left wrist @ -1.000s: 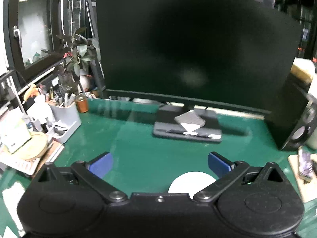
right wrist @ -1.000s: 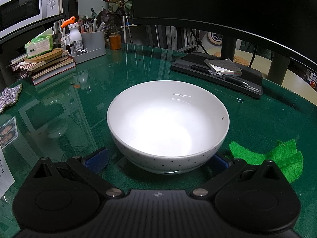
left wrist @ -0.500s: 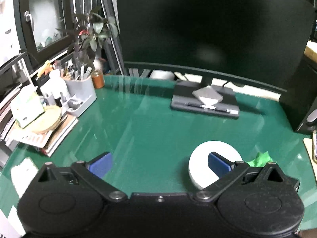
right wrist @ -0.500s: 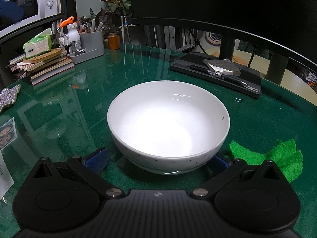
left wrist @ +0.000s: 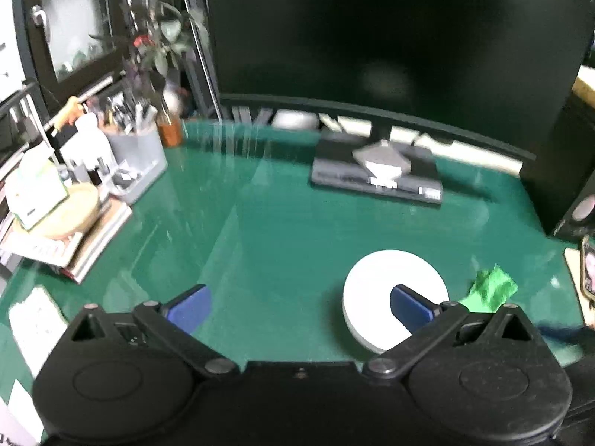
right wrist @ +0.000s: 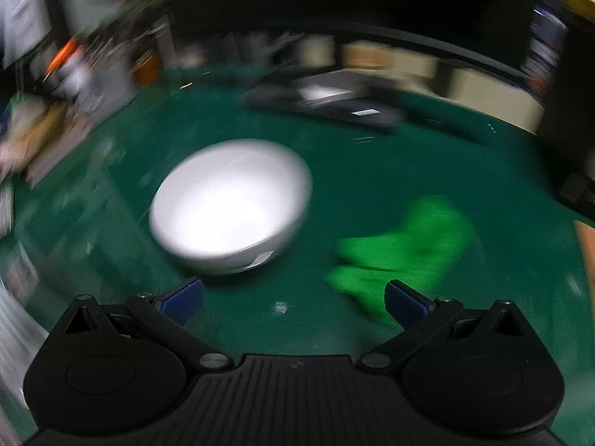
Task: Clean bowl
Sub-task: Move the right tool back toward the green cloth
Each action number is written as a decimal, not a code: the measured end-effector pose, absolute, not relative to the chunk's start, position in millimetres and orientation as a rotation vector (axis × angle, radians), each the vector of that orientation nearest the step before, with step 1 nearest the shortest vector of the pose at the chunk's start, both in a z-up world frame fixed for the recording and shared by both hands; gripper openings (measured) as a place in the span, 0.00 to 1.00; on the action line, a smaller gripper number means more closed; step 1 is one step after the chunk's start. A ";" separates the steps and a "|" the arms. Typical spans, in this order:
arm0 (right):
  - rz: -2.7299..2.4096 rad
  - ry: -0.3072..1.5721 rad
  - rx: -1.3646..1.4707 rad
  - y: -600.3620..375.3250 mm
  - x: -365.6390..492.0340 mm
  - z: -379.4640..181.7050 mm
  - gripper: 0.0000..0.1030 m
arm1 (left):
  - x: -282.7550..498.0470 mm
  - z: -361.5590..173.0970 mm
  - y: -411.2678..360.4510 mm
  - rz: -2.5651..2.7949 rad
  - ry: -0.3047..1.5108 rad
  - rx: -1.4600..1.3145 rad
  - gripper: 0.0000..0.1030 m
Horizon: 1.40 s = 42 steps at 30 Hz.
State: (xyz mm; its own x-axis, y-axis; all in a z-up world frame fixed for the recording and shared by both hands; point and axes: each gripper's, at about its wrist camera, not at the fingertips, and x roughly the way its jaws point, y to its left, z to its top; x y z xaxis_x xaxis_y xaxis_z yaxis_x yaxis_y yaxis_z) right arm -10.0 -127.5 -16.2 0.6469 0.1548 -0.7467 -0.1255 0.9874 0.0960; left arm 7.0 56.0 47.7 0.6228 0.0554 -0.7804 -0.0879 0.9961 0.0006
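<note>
while the white bowl (right wrist: 230, 204) stands on the green glass table (right wrist: 372, 171) just beside the green cloth (right wrist: 401, 245), the left gripper (left wrist: 297, 308) and the right gripper (right wrist: 293, 301) both hang wide open and empty above the table.

on my left camera a big dark monitor (left wrist: 390, 33) fills the upper half of the frame. below it a flat dark case (left wrist: 375, 178) lies on the green table (left wrist: 282, 238), with a small grey pad (left wrist: 381, 156) on top. at left a grey organiser (left wrist: 135, 160) holds pens, an amber jar (left wrist: 170, 134) just beside it, a plant (left wrist: 156, 48) behind. a stack of books (left wrist: 70, 238) sits at the left edge, a black speaker (left wrist: 580, 208) at right.
</note>
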 end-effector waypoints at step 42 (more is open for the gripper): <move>0.062 0.810 0.107 -145.9 7.6 6.0 1.00 | 19.8 10.5 2.4 0.022 0.967 0.180 1.00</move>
